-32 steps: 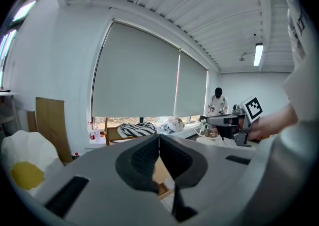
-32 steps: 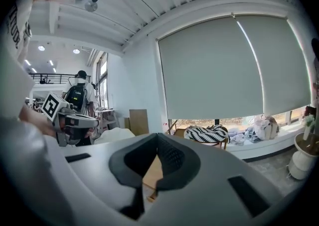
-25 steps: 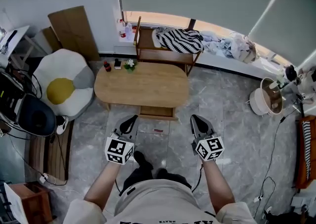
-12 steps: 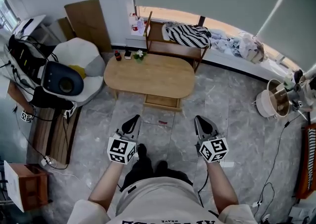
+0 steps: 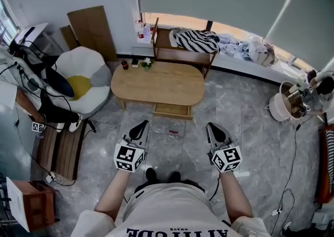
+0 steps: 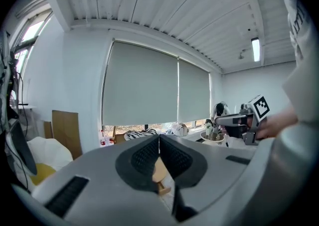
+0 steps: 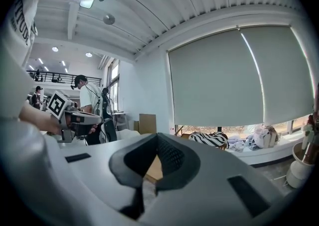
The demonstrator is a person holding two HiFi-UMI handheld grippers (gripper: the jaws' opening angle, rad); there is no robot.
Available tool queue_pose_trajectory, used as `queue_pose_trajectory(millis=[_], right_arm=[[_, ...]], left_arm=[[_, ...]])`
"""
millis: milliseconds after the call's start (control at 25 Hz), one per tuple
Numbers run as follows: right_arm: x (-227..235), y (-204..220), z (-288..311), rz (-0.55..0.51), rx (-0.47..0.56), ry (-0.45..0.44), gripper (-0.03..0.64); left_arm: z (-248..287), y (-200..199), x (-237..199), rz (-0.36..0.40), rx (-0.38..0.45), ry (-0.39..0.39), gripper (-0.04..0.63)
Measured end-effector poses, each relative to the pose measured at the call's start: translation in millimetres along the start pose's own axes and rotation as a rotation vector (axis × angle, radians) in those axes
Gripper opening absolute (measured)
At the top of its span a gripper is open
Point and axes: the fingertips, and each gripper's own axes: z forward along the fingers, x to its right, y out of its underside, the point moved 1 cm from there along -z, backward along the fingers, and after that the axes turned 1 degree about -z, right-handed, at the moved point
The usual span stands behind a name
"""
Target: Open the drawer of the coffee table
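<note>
Wooden coffee table (image 5: 156,82) stood upper centre of frame; drawer (image 5: 172,109) appeared drawn out at near edge. Left gripper (image 5: 143,125), right gripper (image 5: 211,126): jaws together, empty, well apart from table. Judged: opening looked done; no further pull indicated.

Head camera looks steeply down from high up, each gripper camera looks level along its own jaws, all three share the coffee table (image 5: 157,82) ahead

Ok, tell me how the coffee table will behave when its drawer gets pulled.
The coffee table looks like light wood standing on a smooth tile floor, so it may slide toward the puller. The small items and little plant at its far corner could tip if it jerks.
</note>
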Motion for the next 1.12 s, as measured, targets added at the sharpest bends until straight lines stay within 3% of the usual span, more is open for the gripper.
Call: queue_pose_trajectory(millis=[1120], right_arm=[[-16.7,-9.6,-1.1,0.004,0.011,0.031,0.017]], left_arm=[[-8.9,-10.2,-17.9,-0.002,0.031,0.027,0.02]])
